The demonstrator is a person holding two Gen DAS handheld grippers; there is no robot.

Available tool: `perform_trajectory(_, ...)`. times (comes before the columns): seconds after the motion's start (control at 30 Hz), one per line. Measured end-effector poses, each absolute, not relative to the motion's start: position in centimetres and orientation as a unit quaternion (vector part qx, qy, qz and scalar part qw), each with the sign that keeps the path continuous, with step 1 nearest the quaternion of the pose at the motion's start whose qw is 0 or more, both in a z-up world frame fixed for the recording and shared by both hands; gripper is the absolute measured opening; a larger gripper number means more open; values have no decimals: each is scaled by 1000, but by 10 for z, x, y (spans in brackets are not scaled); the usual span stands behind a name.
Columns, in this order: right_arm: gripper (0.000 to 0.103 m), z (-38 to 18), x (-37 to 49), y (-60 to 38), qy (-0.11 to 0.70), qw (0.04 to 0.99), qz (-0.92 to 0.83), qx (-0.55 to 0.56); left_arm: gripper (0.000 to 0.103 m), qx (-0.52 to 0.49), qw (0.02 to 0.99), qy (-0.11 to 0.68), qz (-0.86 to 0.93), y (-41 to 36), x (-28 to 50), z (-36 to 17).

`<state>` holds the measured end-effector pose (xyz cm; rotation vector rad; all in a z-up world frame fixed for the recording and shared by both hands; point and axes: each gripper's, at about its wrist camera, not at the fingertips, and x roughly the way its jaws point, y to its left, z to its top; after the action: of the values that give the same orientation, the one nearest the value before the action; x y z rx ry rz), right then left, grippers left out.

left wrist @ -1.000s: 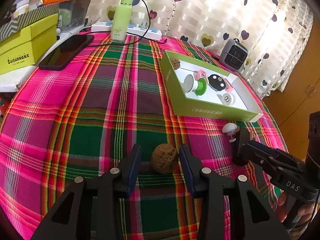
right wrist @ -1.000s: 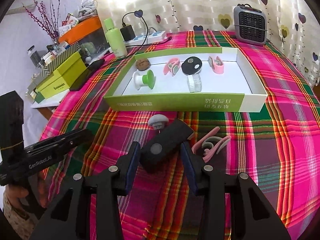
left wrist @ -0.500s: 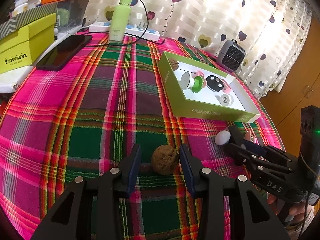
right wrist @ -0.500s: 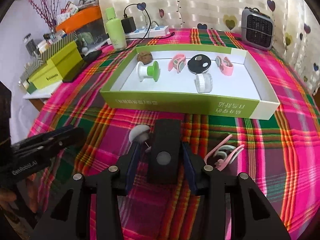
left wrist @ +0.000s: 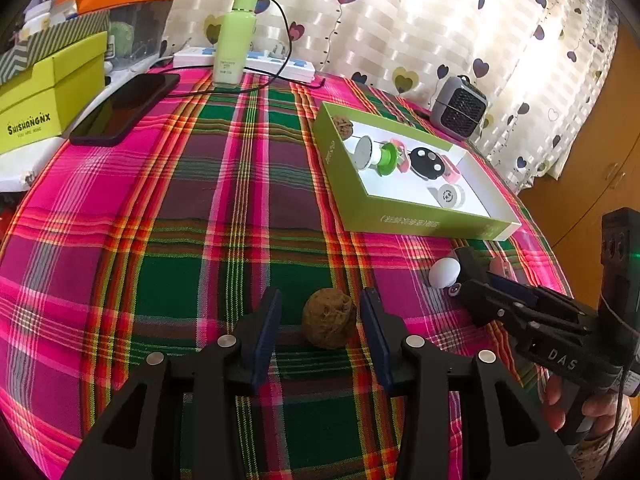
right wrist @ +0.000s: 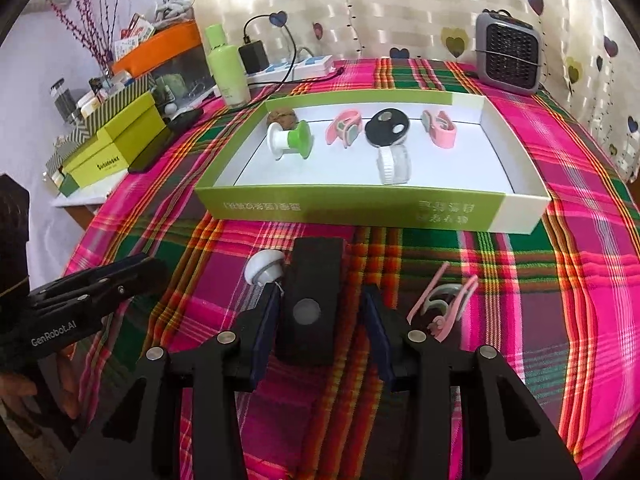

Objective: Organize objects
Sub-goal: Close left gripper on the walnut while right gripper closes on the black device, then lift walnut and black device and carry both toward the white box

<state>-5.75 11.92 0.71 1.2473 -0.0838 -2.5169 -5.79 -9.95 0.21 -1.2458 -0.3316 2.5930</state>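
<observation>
Left tool (left wrist: 320, 320) low over the plaid-covered counter (left wrist: 168, 216), its jaws opening, a walnut (left wrist: 329, 317) lying on the cloth between them; a gap shows on the walnut's left, its right side close to the pad, contact not clear. Right tool (right wrist: 316, 320) astride a black block (right wrist: 312, 300) with a pale round dot on top; left pad against the block's side, a gap on the right, jaws apart. White knob (right wrist: 264, 266) just beside the block's left edge; pink clip (right wrist: 444, 304) on the cloth to its right. Green-and-white box (right wrist: 360, 208), open, beyond both, its printed front upside down and unreadable; inside it a second walnut (right wrist: 282, 117), a white-and-green spool (right wrist: 290, 142), two pink clips, a black disc (right wrist: 387, 128) and a clear round tub (right wrist: 394, 164). Lettering: "GenRobot.AI" on the left tool's body seen from the right wrist; "DAS" on the right tool's body seen from the left wrist; "SUISHANGNX" on the yellow-green carton (left wrist: 48, 92) at the counter's far left; small print beneath too fine to read.
</observation>
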Motion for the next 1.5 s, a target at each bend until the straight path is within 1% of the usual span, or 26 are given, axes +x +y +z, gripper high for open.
perform_trajectory(0.1,43,7,-59,125,-42,157,-885,436,40,-427,122,-114,889,-99,-58,2)
perform_trajectory(0.37,43,6,-63,120,-9,156,-887,436,40,-427,121,-112,889,-98,-58,3)
perform_trajectory(0.6,43,6,-66,117,10,156,-888,433,40,-428,114,-94,892,-93,-58,3)
perform_trajectory(0.67,41,6,-65,118,11,154,-889,431,40,-428,110,-92,892,-92,-57,3)
perform_trajectory(0.73,36,6,-66,120,8,151,-890,431,40,-427,108,-97,893,-93,-57,3)
perform_trajectory(0.8,33,5,-67,123,2,149,-890,431,40,-425,107,-103,893,-94,-57,3)
perform_trajectory(0.93,33,6,-67,123,3,151,-890,431,40,-425,100,-88,895,-91,-56,3)
perform_trajectory(0.97,32,6,-67,123,4,153,-889,431,40,-425,99,-84,896,-89,-55,3)
perform_trajectory(1.0,27,6,-67,123,4,153,-889,431,40,-424,97,-79,897,-88,-55,3)
perform_trajectory(1.03,26,6,-67,123,3,153,-889,431,40,-423,95,-75,898,-87,-54,3)
perform_trajectory(1.1,25,6,-67,125,-2,154,-889,431,40,-422,92,-72,899,-85,-53,3)
perform_trajectory(1.13,25,6,-67,125,-4,155,-889,431,39,-422,91,-71,899,-85,-54,3)
perform_trajectory(1.37,25,6,-66,125,-7,157,-888,432,26,-423,80,-71,900,-87,-53,3)
perform_trajectory(1.5,25,6,-66,124,-6,157,-888,432,26,-423,79,-71,900,-87,-53,3)
